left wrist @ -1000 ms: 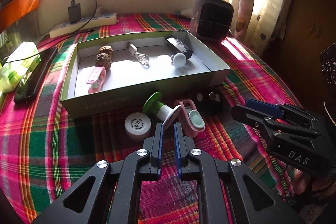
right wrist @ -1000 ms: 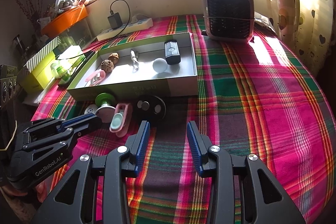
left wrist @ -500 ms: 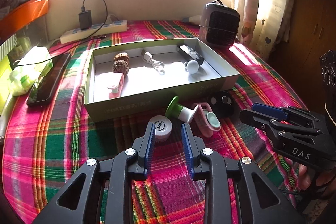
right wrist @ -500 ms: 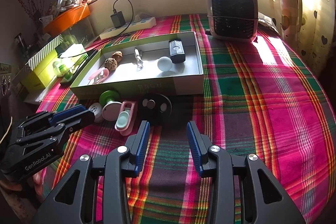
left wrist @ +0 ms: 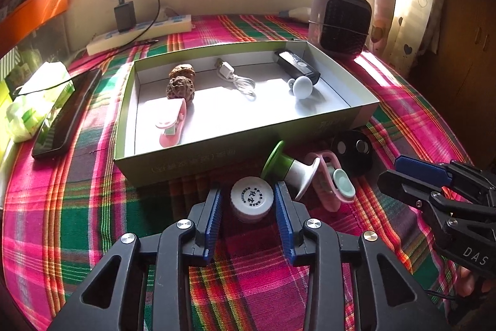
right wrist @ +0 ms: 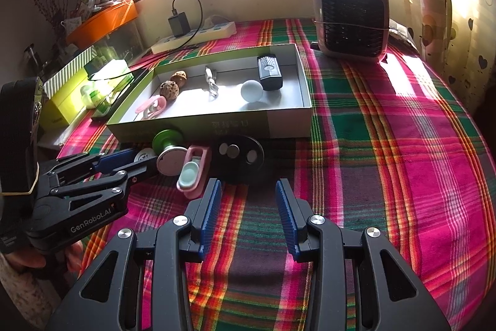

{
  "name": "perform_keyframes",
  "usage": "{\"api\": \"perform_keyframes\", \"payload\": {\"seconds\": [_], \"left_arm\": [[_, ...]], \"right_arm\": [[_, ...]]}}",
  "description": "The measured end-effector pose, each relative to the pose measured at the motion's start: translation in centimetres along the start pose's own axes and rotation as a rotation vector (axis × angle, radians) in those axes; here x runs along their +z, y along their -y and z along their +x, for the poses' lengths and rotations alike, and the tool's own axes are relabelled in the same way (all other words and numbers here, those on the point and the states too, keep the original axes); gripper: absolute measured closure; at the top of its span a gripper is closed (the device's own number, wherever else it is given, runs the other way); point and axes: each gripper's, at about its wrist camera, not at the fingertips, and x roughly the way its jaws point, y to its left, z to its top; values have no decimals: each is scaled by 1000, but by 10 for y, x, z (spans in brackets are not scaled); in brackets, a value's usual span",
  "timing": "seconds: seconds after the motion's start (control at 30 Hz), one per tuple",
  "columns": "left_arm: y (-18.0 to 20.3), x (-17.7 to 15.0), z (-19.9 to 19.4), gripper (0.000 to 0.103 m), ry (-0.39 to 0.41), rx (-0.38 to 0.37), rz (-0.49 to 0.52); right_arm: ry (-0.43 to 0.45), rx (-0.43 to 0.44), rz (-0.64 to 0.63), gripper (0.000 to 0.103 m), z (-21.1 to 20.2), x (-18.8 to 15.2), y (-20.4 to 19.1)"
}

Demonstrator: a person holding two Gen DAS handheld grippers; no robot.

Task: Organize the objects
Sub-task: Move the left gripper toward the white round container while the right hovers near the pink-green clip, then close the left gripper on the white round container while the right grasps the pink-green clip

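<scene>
Jaws of the left gripper [left wrist: 248, 203] have just been opening and now straddle the jar [left wrist: 251, 200], unpinched, just before the box [left wrist: 198, 158]. Clipping the green-capped piece [left wrist: 286, 171] beside it (very near) could knock it away.

Left tool [left wrist: 248, 202] jaws just opening; right tool [right wrist: 248, 200] parted

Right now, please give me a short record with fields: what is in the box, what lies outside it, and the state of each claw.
in box: two walnuts, pink clip, white cable, black device, white ball
outside box: white jar, green-white knob, second pink clip, black disc
left claw: just opened, astride the jar, pads not pressing
right claw: open, empty
</scene>
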Motion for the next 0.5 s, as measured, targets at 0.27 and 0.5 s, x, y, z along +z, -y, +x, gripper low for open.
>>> {"api": "perform_keyframes", "payload": {"seconds": [0.27, 0.5], "left_arm": [[-10, 1, 1, 76, 0, -15, -48], [-19, -1, -1, 76, 5, -19, -81]], "right_arm": [[-9, 39, -29, 65, 4, 2, -14], [-25, 65, -48, 65, 11, 6, -25]]}}
